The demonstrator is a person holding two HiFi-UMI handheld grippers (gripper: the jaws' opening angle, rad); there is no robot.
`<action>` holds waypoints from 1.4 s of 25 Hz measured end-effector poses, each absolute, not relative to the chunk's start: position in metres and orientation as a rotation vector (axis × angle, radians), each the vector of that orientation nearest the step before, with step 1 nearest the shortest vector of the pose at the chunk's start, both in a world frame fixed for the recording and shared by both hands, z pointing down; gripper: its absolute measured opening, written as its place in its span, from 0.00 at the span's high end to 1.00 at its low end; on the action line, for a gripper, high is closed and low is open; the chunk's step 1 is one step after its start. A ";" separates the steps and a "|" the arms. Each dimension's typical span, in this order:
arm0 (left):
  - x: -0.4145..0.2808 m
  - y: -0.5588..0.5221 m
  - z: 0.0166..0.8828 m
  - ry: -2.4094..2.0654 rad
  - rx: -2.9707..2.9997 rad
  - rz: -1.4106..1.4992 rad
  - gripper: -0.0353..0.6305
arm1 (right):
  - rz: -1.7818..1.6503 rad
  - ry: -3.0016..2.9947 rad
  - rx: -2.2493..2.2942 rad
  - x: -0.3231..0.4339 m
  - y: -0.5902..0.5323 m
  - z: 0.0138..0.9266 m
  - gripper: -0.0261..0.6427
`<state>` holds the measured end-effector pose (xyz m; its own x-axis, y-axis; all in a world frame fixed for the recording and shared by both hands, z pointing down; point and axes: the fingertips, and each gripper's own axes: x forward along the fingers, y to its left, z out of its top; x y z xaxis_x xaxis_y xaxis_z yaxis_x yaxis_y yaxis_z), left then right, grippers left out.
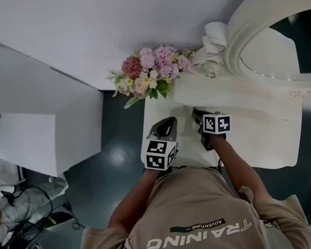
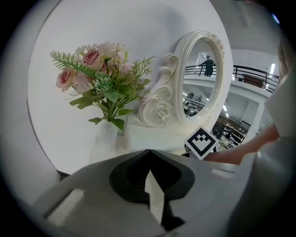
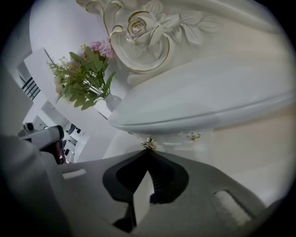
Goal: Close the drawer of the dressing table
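Dressing table (image 1: 263,126): glossy white paint, smooth. Knob (image 3: 148,143): shiny gold metal. Mirror frame (image 1: 260,10): glossy, gilt-edged.

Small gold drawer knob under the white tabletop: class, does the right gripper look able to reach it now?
Probably yes: the small gold drawer knob sits just at the shut tips of the right gripper, nothing between.

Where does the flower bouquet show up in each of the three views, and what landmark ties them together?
Head view: the flower bouquet sits at upper centre.
Left gripper view: it fills the upper left.
Right gripper view: it is at upper left, smaller and darker.
Shared landmark: the carved white mirror frame, immediately right of the flowers in every view.
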<state>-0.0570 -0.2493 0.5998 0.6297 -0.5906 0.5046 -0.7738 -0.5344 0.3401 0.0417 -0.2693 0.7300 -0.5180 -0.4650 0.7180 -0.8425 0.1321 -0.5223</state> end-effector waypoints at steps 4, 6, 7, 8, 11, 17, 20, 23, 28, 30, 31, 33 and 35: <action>-0.057 -0.250 0.600 -1.065 2.308 0.453 0.92 | 1.366 -2.032 1.273 0.042 -0.272 0.729 0.96; -0.057 -0.251 0.599 -1.067 2.308 0.454 0.92 | 1.369 -2.031 1.271 0.042 -0.273 0.729 0.96; -0.057 -0.252 0.599 -1.068 2.309 0.454 0.92 | 1.363 -2.032 1.268 0.042 -0.273 0.729 0.96; -0.057 -0.253 0.598 -1.070 2.310 0.453 0.92 | 1.352 -2.032 1.267 0.042 -0.273 0.729 0.96; -0.058 -0.254 0.596 -1.075 2.312 0.450 0.92 | 1.314 -2.040 1.265 0.042 -0.274 0.729 0.96; -0.061 -0.244 0.596 -1.075 2.321 0.452 0.92 | 1.300 -2.103 1.302 0.049 -0.269 0.713 0.96; -0.059 -0.236 0.592 -1.066 2.336 0.450 0.92 | 1.295 -2.152 1.327 0.057 -0.261 0.698 0.96; -0.054 -0.236 0.584 -1.061 2.364 0.437 0.92 | 1.238 -2.198 1.355 0.065 -0.248 0.678 0.96; -0.049 -0.234 0.565 -1.056 2.403 0.416 0.92 | 1.020 -2.289 1.366 0.071 -0.215 0.631 0.96; -0.050 -0.242 0.555 -1.071 2.424 0.394 0.92 | 0.947 -2.341 1.404 0.076 -0.215 0.609 0.96; -0.050 -0.244 0.551 -1.076 2.431 0.384 0.92 | 0.914 -2.364 1.424 0.079 -0.214 0.597 0.96; -0.050 -0.245 0.540 -1.083 2.447 0.364 0.92 | 0.838 -2.402 1.457 0.086 -0.210 0.574 0.96; -0.051 -0.247 0.526 -1.089 2.471 0.344 0.92 | 0.756 -2.433 1.474 0.090 -0.206 0.553 0.96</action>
<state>-0.0509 -0.2475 0.5264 0.6632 -0.6432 0.3827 -0.7463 -0.6071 0.2729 0.0902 -0.2063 0.5526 -0.4839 -0.7693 0.4172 -0.8703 0.3728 -0.3218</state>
